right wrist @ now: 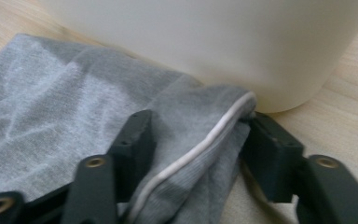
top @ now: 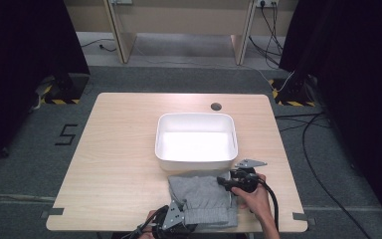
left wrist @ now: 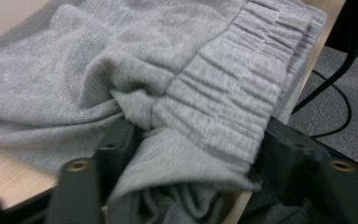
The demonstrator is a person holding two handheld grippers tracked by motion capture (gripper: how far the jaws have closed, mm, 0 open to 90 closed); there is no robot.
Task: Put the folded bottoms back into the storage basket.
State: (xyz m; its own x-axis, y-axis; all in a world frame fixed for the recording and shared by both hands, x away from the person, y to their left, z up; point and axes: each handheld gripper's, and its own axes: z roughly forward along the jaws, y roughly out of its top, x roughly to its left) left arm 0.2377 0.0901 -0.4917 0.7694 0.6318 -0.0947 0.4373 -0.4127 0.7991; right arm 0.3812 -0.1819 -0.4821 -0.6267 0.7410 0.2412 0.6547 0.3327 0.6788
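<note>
White tub (top: 196,137) sits on the counter (top: 114,164) just past my right jaws; its near wall (right wrist: 205,42) rises directly ahead of them and touches the far corner of the grey garment (top: 204,199). That wall blocks any push forward on that side. Small round hole (top: 216,106) in the counter beyond the tub, well apart from me. Cables (top: 318,149) on the floor, off to the right of the counter.

Grey garment lies folded on the near part of the counter, between my two grippers, far edge against the tub.

Left gripper (top: 171,219): at the near left corner of the garment, by the counter's front edge. The ribbed elastic band (left wrist: 223,93) is bunched between my jaws, cloth packed against both inner faces, so I'm clamped on the garment. Counter edge and floor cable (left wrist: 331,93) show off to the right of these jaws.

Right gripper (top: 231,180): at the far right corner, tips pointing left and level across the cloth. A fold with white piping (right wrist: 200,144) runs up between the jaws; the fabric fills the gap and meets both pads, so I'm gripping it.

Right hand (top: 256,196) wraps the grip from behind, forearm coming in from the near edge. Left hand (top: 151,219) sits low at the front edge, mostly hidden by the gripper body.
</note>
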